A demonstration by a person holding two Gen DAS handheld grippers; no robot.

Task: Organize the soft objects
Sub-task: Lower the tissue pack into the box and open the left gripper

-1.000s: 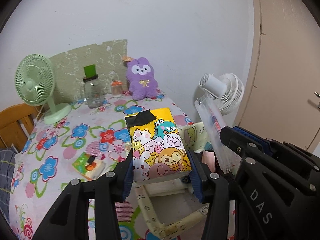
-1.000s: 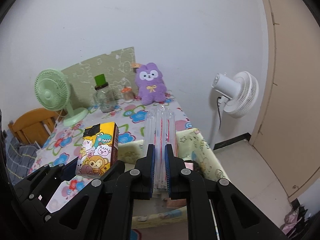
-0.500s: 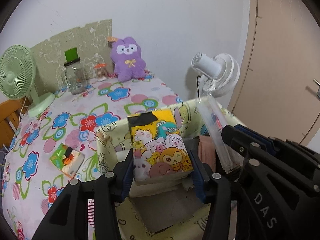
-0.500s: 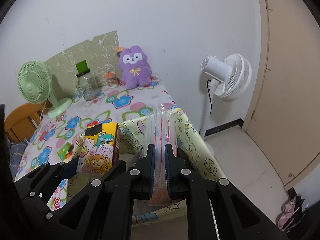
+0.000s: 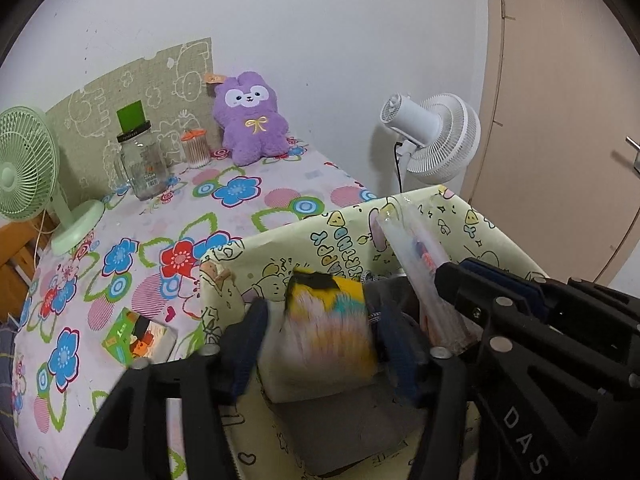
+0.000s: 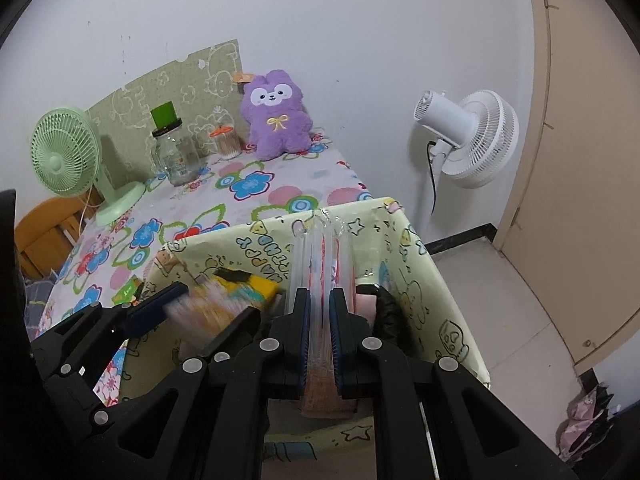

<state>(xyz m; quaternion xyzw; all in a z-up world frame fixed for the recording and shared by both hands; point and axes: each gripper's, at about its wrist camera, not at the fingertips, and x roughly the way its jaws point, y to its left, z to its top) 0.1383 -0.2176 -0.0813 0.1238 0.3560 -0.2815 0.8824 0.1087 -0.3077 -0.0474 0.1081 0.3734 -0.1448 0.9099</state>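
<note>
Purple plush (image 5: 251, 120), glass jar (image 5: 142, 164), green fan (image 5: 28, 168) behind storage bin (image 5: 280, 248).

Purple plush toy (image 5: 250, 120), pale green fan (image 5: 24, 164), white fan (image 5: 436, 140), pale yellow cartoon-print bin (image 5: 352, 232), bench cloth (image 5: 240, 200) with bright flowers.

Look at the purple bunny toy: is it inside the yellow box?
No, the purple bunny toy sits on the flowery tablecloth against the wall, far behind the yellow box.
</note>
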